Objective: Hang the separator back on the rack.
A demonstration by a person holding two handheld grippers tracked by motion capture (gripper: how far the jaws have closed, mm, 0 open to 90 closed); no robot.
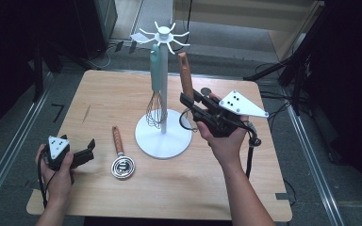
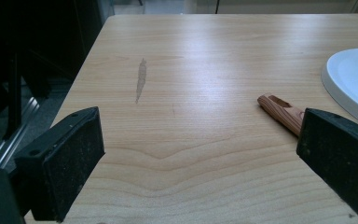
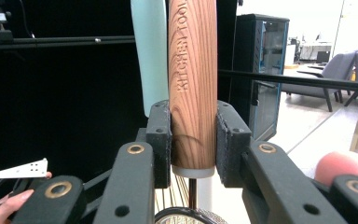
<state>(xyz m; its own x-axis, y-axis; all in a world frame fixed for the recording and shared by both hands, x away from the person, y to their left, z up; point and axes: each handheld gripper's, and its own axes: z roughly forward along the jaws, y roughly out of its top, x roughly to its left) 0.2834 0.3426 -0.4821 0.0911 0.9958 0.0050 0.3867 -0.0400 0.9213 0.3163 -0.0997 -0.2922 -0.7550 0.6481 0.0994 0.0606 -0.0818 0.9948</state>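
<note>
Nearest the lens in the right gripper view, the right gripper (image 3: 193,135) is seen clamped on a wooden handle (image 3: 192,84), one pad pressed on each side just above its lower end. The handle stands upright and bears the lettering "KITCHEN TOOL". A pale green handle (image 3: 150,51) is seen just behind it.

In the high view, the right gripper (image 1: 187,100) is held raised beside the white stand (image 1: 163,136), and the wooden handle (image 1: 185,77) is tilted up towards the stand's hooks (image 1: 162,35). A whisk (image 1: 156,106) with the pale green handle hangs from the hooks.

The left gripper (image 1: 90,149) is rested low at the table's (image 1: 169,197) left edge, jaws wide apart with nothing between them. A second wooden-handled tool (image 1: 121,157) lies flat on the table between this gripper and the stand's base; its handle tip (image 2: 279,109) is seen in the left gripper view.
</note>
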